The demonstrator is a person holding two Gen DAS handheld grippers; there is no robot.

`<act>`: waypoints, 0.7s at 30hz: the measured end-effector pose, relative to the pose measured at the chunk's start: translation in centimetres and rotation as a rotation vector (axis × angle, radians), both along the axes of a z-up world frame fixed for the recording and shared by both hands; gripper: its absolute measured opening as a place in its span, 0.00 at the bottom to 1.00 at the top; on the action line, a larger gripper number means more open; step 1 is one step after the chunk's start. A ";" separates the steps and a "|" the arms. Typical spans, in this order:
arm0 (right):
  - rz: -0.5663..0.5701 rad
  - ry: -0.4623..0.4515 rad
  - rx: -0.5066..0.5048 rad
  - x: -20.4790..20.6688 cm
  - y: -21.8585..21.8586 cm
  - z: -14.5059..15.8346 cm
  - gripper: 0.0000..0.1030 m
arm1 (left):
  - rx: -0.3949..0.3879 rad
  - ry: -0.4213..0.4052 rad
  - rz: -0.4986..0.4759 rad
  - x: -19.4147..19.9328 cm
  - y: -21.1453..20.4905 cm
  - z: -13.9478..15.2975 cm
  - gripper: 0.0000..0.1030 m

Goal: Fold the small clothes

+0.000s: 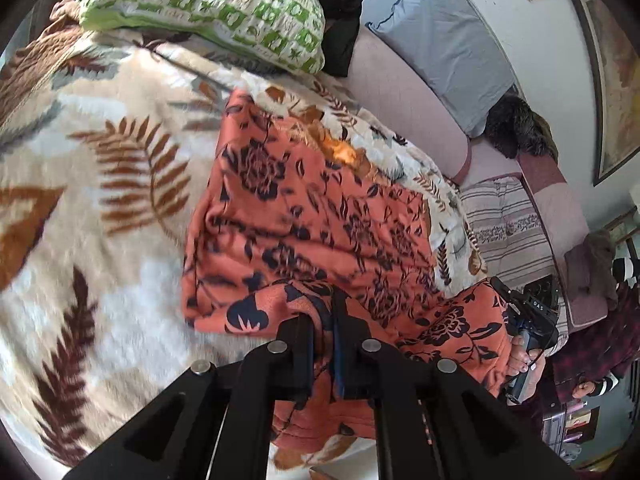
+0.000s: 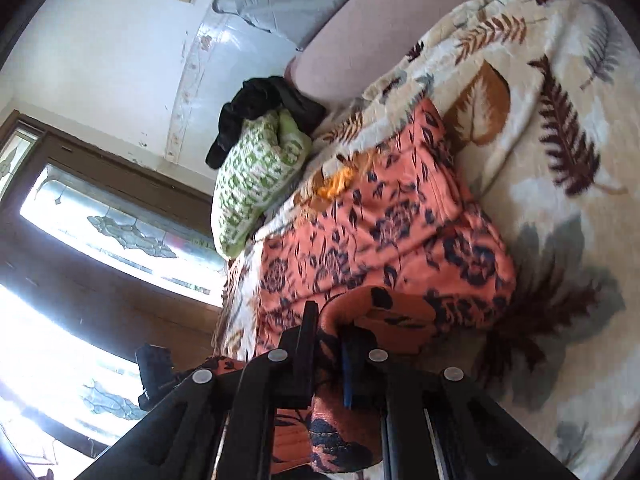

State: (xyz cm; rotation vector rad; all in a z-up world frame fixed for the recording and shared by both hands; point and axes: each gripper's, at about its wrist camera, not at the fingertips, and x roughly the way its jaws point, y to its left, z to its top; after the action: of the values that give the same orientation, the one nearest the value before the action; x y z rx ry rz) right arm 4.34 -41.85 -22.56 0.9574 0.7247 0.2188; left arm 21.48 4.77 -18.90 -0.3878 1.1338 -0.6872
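An orange garment with a dark navy flower print (image 1: pixel 312 216) lies spread on a leaf-patterned blanket (image 1: pixel 100 184). My left gripper (image 1: pixel 323 320) is shut on the garment's near edge and holds it lifted and folded over. My right gripper (image 2: pixel 328 328) is shut on another part of the near edge, with cloth bunched between the fingers; the garment also shows in the right wrist view (image 2: pixel 380 224). The right gripper and the hand holding it show at the garment's right corner in the left wrist view (image 1: pixel 528 320).
A green and white patterned pillow (image 1: pixel 216 8) and a black cloth (image 1: pixel 344 20) lie at the blanket's far end. A pink sofa back (image 1: pixel 400 92), a blue-grey cushion (image 1: pixel 444 40) and a striped cloth (image 1: pixel 508 228) are beyond. A window (image 2: pixel 100 232) is at the left.
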 end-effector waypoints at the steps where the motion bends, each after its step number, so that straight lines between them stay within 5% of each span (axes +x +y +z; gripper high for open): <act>1: -0.021 -0.014 -0.005 1.7 -0.8 0.4 0.09 | 0.003 -0.008 0.007 2.3 -0.8 0.5 0.07; 6: -0.227 -0.036 0.024 11.2 -6.6 -1.0 0.09 | 0.055 -0.001 0.084 14.8 -4.0 -0.3 0.09; 11: -0.334 0.186 0.156 19.0 -11.5 -10.4 0.15 | 0.182 0.175 0.170 21.6 -6.0 -9.7 0.14; 14: -0.366 0.156 0.324 19.0 -12.6 -15.1 0.13 | 0.012 0.171 0.239 20.8 -3.8 -11.0 0.14; 17: -0.382 0.075 0.376 17.2 -13.7 -15.1 0.13 | -0.111 0.107 0.319 19.4 -1.2 -9.2 0.14; 19: -0.403 0.040 0.325 16.1 -14.1 -13.7 0.16 | -0.081 0.019 0.429 17.8 0.6 -7.0 0.36; 20: -0.437 0.017 0.303 15.1 -14.3 -12.8 0.29 | -0.055 -0.021 0.469 16.8 1.2 -5.8 0.43; 21: -0.472 -0.016 0.300 14.2 -14.6 -11.9 0.67 | -0.051 -0.057 0.492 15.7 1.7 -4.7 0.48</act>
State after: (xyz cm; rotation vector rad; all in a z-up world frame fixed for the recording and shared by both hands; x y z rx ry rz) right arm 18.52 -56.45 -34.42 1.3821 0.4388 -0.0840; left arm 37.20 6.44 -23.63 -0.6592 0.9186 -0.2914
